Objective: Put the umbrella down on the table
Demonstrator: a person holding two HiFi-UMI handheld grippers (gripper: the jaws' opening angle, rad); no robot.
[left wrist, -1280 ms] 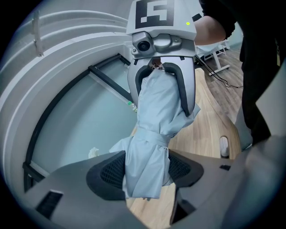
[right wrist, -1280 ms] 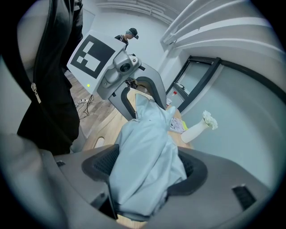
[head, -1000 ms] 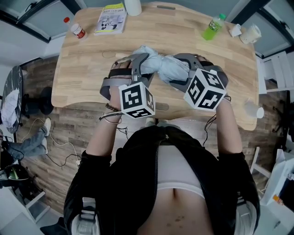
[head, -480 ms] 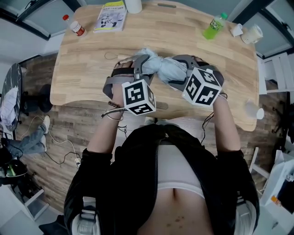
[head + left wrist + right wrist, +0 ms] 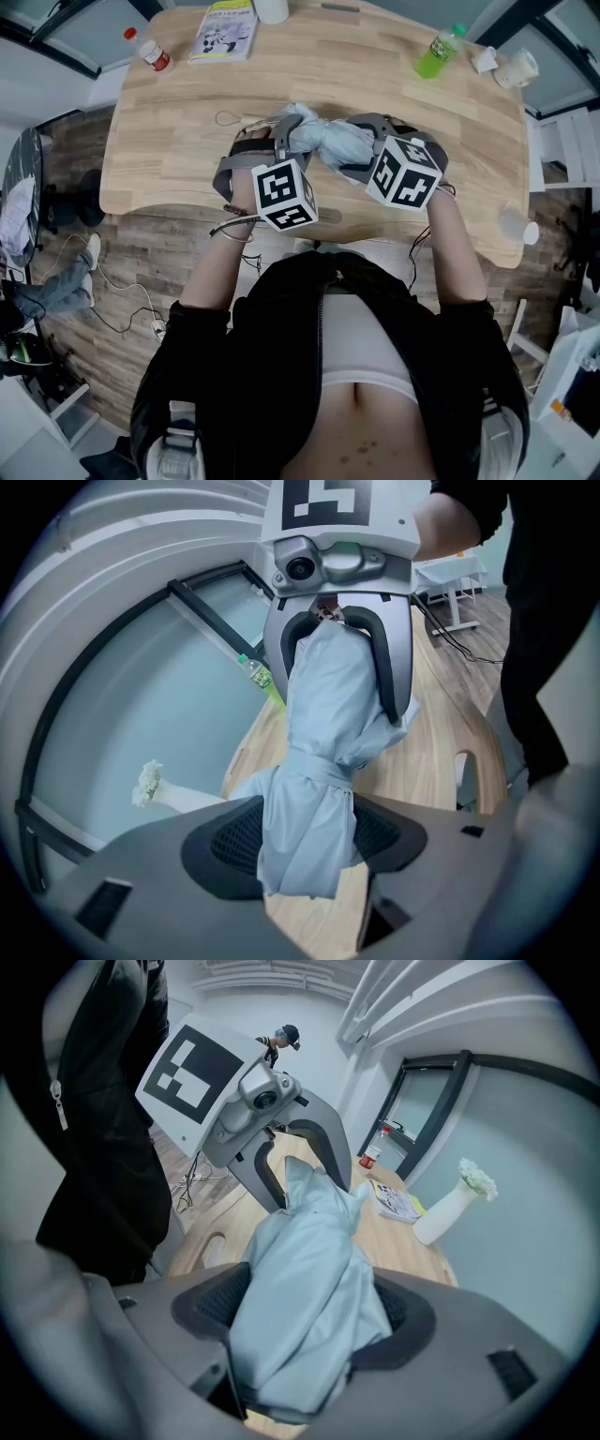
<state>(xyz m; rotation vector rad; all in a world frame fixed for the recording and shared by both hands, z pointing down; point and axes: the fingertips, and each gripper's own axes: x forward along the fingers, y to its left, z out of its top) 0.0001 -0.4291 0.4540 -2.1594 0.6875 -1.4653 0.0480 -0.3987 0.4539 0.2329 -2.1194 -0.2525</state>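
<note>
A folded pale blue umbrella (image 5: 323, 139) hangs level above the wooden table (image 5: 187, 122), held at both ends. My left gripper (image 5: 281, 141) is shut on the umbrella's strapped end (image 5: 314, 789). My right gripper (image 5: 361, 150) is shut on its other end (image 5: 314, 1288). In each gripper view the opposite gripper faces the camera, its jaws closed round the fabric. The umbrella's handle and tip are hidden inside the cloth and jaws.
On the table's far side lie a booklet (image 5: 223, 19), a small red-capped bottle (image 5: 150, 52), a green bottle (image 5: 436, 54) and crumpled paper with a cup (image 5: 506, 66). A white vase (image 5: 450, 1208) stands at the back. Wooden floor with cables lies to the left.
Both grippers with the umbrella have shifted slightly away from the body, toward the table's middle. Their grip has not changed.
</note>
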